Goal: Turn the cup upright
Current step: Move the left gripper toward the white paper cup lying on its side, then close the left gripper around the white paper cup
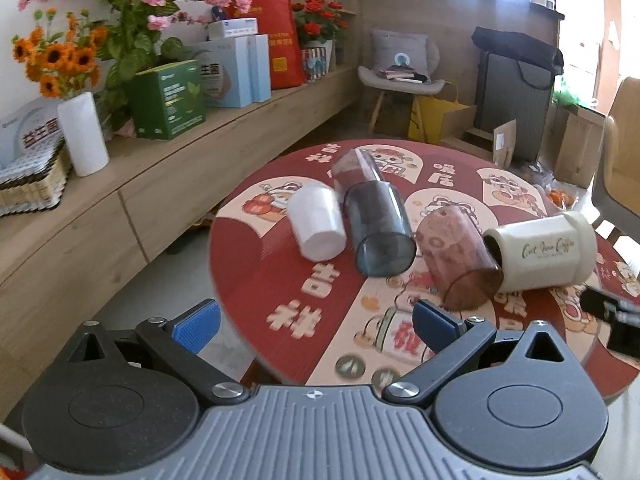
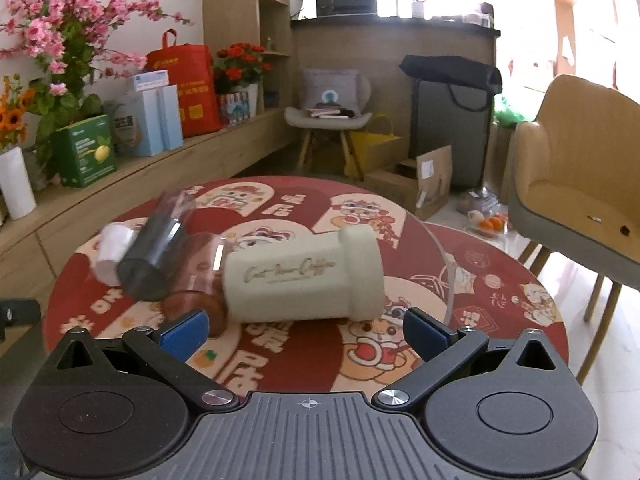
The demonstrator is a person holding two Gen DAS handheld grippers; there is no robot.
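Both your claws hang spread and empty over the tabletop [image 2: 500,264].
The cream cup [image 2: 304,280] lies on its side just ahead of your right claw [image 2: 306,330]; your left claw [image 1: 316,320] hovers short of the cluster.

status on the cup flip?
Both tools, left and right, open, empty. Cream cup on its side, nearest right tool. Brown tumbler at its mouth.

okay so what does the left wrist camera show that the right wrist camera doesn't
Only the left wrist view shows the woven basket on the shelf and the open mouths of the grey cup and brown cup. Only the right wrist view shows the tan armchair. Both show the cream mug lying on its side on the red table, and open grippers.
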